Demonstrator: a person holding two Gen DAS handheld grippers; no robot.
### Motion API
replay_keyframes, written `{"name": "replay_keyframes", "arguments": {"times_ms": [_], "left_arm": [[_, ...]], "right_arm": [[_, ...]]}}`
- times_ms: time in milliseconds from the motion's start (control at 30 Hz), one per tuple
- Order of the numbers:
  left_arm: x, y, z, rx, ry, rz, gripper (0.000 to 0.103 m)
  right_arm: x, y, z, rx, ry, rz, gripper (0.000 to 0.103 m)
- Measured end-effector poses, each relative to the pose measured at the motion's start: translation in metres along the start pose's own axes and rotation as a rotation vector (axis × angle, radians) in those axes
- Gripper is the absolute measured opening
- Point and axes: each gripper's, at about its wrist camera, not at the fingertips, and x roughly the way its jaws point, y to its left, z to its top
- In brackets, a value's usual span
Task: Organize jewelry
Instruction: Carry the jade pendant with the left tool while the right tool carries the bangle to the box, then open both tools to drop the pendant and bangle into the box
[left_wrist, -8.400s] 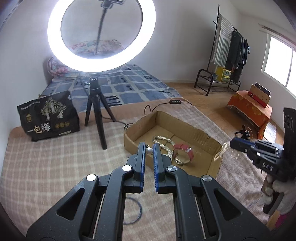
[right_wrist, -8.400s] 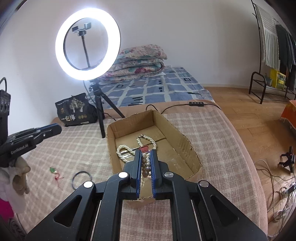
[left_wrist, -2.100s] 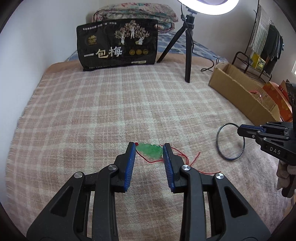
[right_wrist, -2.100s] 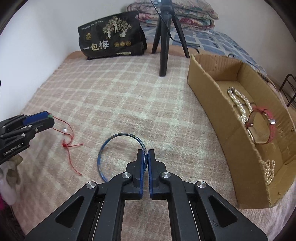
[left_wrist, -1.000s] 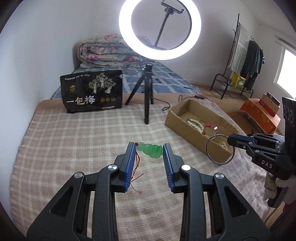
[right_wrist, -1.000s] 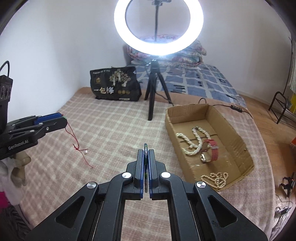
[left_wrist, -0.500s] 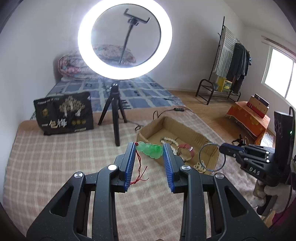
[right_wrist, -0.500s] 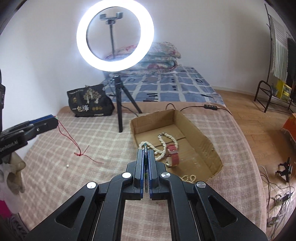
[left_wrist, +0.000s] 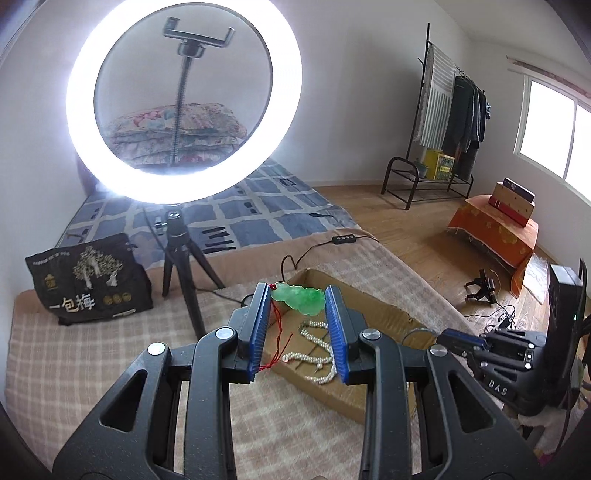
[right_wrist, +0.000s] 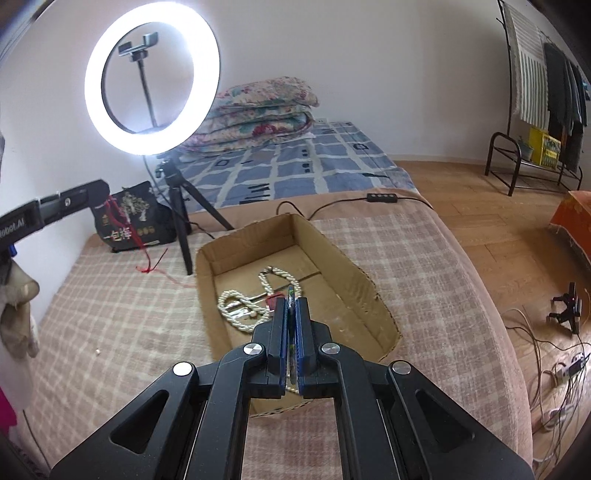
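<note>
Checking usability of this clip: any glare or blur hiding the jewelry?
Left wrist view: ring light blows out, yet green pendant stays sharp. Right wrist view: left gripper and its red cord are motion-blurred; pearl necklace reads clearly.

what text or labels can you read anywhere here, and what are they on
"一包梅": black bag by the tripod.
"DAS": side of the right gripper, left wrist view.
"obot.AI", start cut off: side of the left gripper, right wrist view.
Small print along the bag's top and bottom: too small to read.
Yellow box on the rack: blurred.
</note>
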Motion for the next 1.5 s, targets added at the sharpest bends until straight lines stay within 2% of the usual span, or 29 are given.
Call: {"name": "replay_keyframes", "arguments": {"times_ms": [233,500,867,900,933,967,1000,1033,1067,1133,1233,1500], "left_arm": [[0.04,-0.011,0.009,0.004,0.025,-0.013,0.03],[0.077,-0.014,0.005,-0.009,0.07,0.001,0.03],[0.091,-0.01,0.002,-0.022,0.096,0.03,0.03],[0.091,-0.01,0.002,-0.023,0.097,0.031,0.03],[0.091,-0.01,0.002,-0.023,0.101,0.029,0.031],[0.091,-0.011,0.002,-0.021,0.105,0.025,0.032],[0.091,-0.012,0.002,-0.015,0.11,0.03,0.035],[0.09,-0.012,0.001,-0.009,0.11,0.033,0.046],[0.089,-0.013,0.001,-0.005,0.107,0.033,0.055],[0.087,-0.014,0.0,-0.002,0.099,0.039,0.059],[0.084,-0.013,0.0,-0.007,0.104,0.038,0.059],[0.059,-0.013,0.003,0.011,0.084,0.052,0.059]], "right_arm": [[0.013,-0.015,-0.003,0.027,0.031,-0.018,0.002],[0.029,-0.021,-0.008,0.038,0.068,-0.021,0.002],[0.036,-0.019,-0.01,0.027,0.087,-0.024,0.003],[0.037,-0.019,-0.01,0.027,0.095,-0.023,0.008],[0.039,-0.018,-0.01,0.028,0.099,-0.026,0.022],[0.039,-0.017,-0.01,0.029,0.099,-0.027,0.032],[0.037,-0.016,-0.011,0.03,0.091,-0.025,0.048],[0.036,-0.016,-0.011,0.029,0.084,-0.026,0.056],[0.035,-0.014,-0.011,0.026,0.078,-0.03,0.058],[0.033,-0.01,-0.01,0.008,0.074,-0.05,0.067],[0.029,-0.004,-0.01,-0.019,0.064,-0.065,0.072],[0.016,0.006,-0.007,-0.047,0.064,-0.076,0.075]]}}
